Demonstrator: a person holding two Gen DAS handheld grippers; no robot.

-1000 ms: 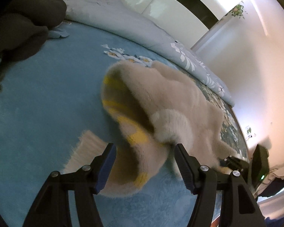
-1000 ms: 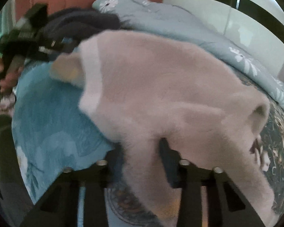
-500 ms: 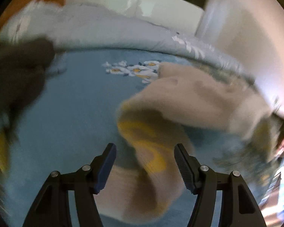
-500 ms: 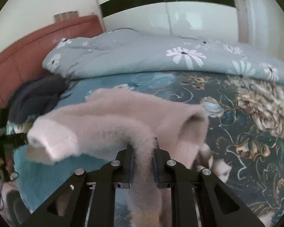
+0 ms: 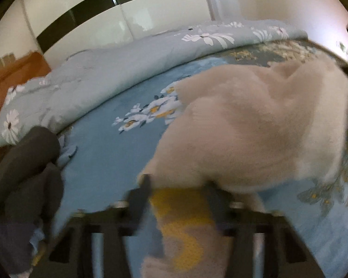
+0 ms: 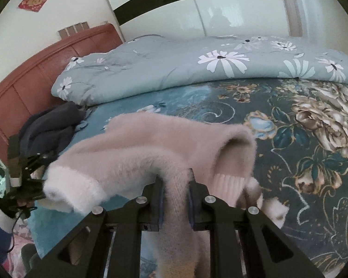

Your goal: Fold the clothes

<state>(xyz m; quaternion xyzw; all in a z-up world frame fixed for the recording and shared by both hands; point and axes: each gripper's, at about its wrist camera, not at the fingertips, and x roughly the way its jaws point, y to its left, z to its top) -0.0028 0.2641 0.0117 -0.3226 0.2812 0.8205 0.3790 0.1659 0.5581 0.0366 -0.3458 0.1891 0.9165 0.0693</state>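
A fluffy pale pink sweater (image 6: 164, 143) with a yellow-patterned part (image 5: 185, 238) hangs lifted above the blue floral bed sheet (image 5: 109, 148). My right gripper (image 6: 175, 194) is shut on a bunched fold of the sweater, which drapes down between its fingers. My left gripper (image 5: 181, 190) is blurred; its fingers close in on the yellow-patterned fabric, and the sweater's body (image 5: 255, 125) bulges just beyond them. The left gripper also shows at the far left of the right wrist view (image 6: 25, 173).
A rolled grey-blue quilt with white daisies (image 6: 197, 67) lies along the back of the bed. A dark garment pile (image 6: 51, 125) sits near the red-brown headboard (image 6: 30, 74); it also shows in the left wrist view (image 5: 23, 176). White wardrobe doors stand behind.
Both grippers lifted the sweater off the bed and swung towards the wardrobe. My left gripper's fingers have drawn closer together on the yellow-patterned fabric. The right stays shut on its fold.
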